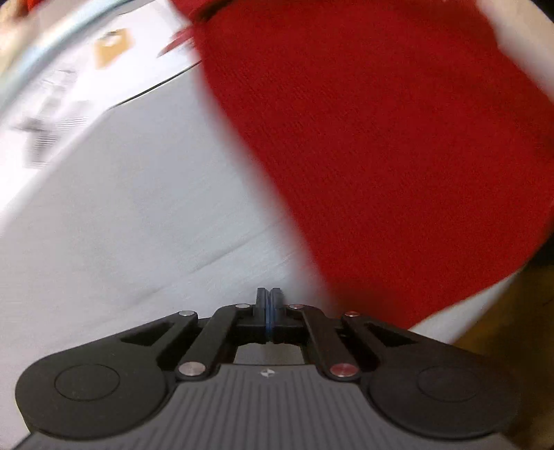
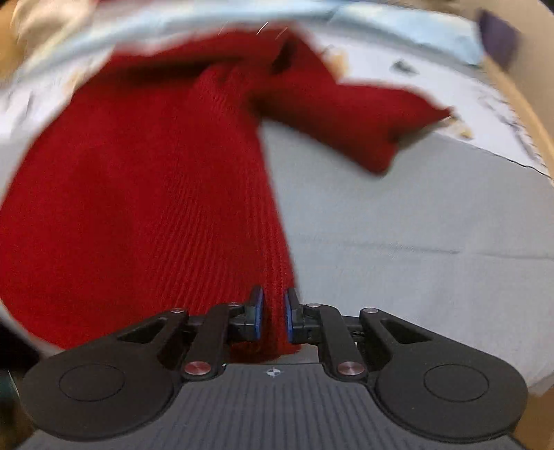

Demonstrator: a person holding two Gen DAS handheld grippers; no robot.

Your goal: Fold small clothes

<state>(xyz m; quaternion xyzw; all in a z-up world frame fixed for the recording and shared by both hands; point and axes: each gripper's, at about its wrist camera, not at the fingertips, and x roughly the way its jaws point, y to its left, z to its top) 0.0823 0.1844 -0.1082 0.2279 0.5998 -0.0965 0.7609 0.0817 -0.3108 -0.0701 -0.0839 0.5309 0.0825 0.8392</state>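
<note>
A red knitted garment point(image 2: 155, 180) lies spread on a grey-white table cover point(image 2: 415, 242), one sleeve point(image 2: 363, 114) reaching to the right. My right gripper point(image 2: 273, 311) is shut on the garment's near right edge, red knit pinched between its blue pads. In the left wrist view the same red garment point(image 1: 381, 138) fills the upper right. My left gripper point(image 1: 269, 304) is shut with its pads together and holds nothing; it sits over the bare cover point(image 1: 138, 207), left of the garment's edge. Both views are motion-blurred.
A paper sheet with print and a tan tag point(image 1: 110, 48) lies at the far left of the cover. A pale blue cloth point(image 2: 398, 27) runs along the far side. The table's edge and brown floor point(image 1: 502, 318) show at the right.
</note>
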